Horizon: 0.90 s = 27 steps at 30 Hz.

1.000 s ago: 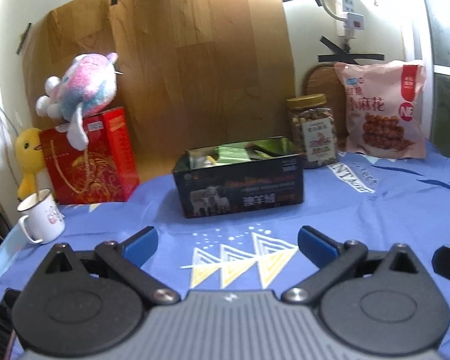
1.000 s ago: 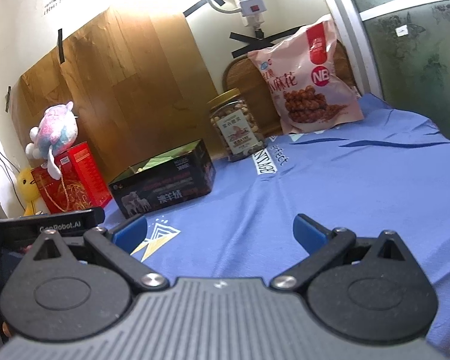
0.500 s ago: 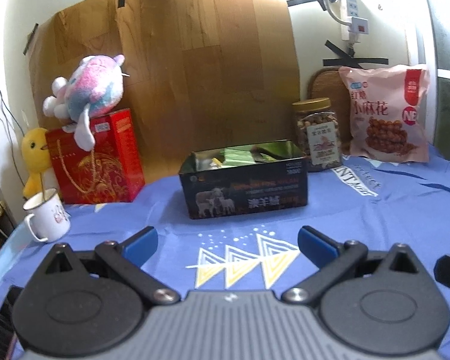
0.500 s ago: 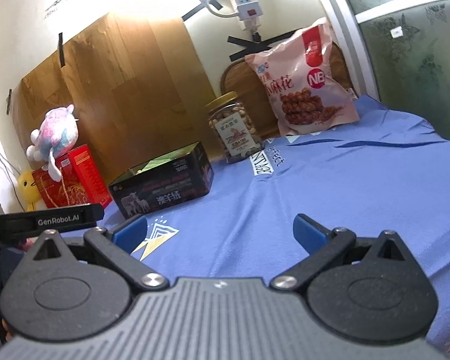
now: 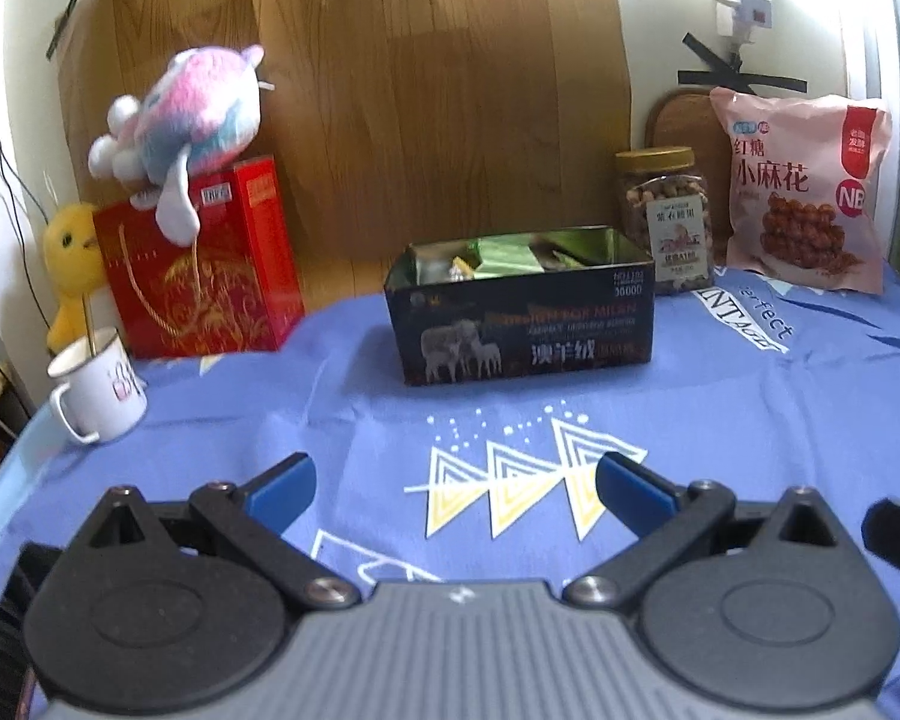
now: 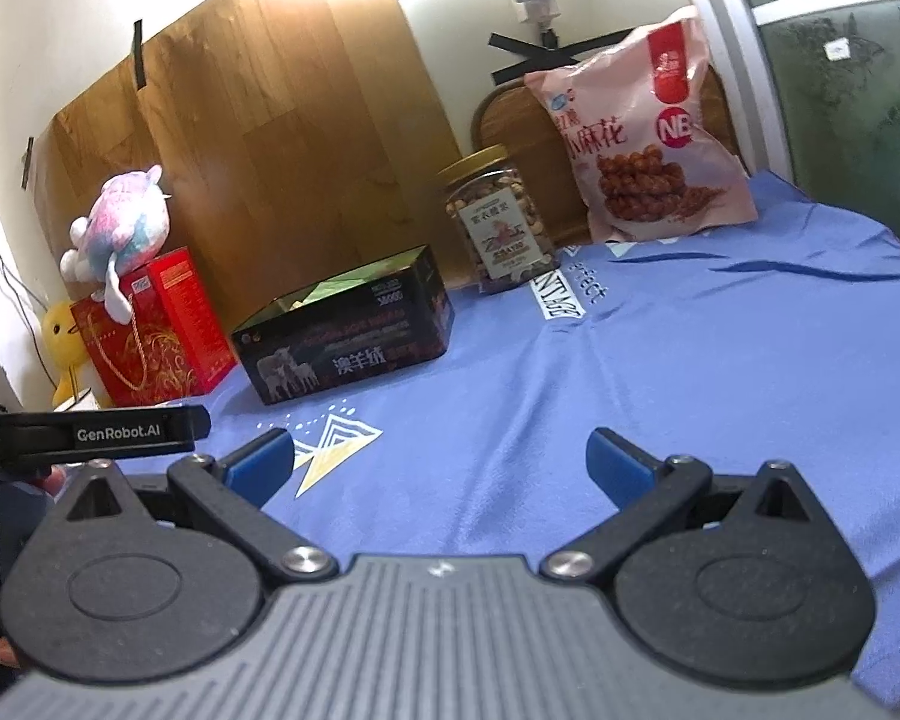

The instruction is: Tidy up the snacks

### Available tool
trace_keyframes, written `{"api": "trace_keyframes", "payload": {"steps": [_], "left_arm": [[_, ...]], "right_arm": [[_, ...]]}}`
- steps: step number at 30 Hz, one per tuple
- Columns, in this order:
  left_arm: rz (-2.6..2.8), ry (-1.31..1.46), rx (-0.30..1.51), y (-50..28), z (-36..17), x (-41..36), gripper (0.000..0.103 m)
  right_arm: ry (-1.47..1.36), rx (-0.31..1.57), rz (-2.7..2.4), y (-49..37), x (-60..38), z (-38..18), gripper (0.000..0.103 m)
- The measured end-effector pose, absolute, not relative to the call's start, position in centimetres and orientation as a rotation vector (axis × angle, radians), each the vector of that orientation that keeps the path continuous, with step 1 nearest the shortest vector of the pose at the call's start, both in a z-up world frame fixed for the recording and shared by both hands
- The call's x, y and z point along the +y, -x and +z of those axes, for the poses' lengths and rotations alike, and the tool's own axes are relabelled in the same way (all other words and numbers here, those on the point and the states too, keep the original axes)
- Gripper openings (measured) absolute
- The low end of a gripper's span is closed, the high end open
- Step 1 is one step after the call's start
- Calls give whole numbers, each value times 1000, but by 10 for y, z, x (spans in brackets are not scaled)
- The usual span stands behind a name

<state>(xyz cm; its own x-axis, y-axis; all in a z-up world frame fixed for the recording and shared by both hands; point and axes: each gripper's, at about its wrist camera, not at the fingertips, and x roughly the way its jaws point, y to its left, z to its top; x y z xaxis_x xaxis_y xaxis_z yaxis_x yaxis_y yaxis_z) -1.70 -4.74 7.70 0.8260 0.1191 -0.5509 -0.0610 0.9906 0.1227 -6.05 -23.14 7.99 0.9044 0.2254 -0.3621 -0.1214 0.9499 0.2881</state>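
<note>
Strong light blows out the upper right of the left wrist view and the top of the right; fisheye bends edges, corners go dark, details slightly soft.

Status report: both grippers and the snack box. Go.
Left gripper open, empty. Right gripper open, empty. Black snack box on the blue cloth, lidless, packets inside. Nothing between grippers and box.
</note>
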Motion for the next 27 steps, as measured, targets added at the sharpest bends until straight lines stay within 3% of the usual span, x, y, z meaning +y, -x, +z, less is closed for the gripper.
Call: {"api": "trace_keyframes", "payload": {"steps": [27], "left_arm": [[-75,49,775,12,70,-41,103]], "right_arm": [[-252,410,194,61,-230,85,103]]}}
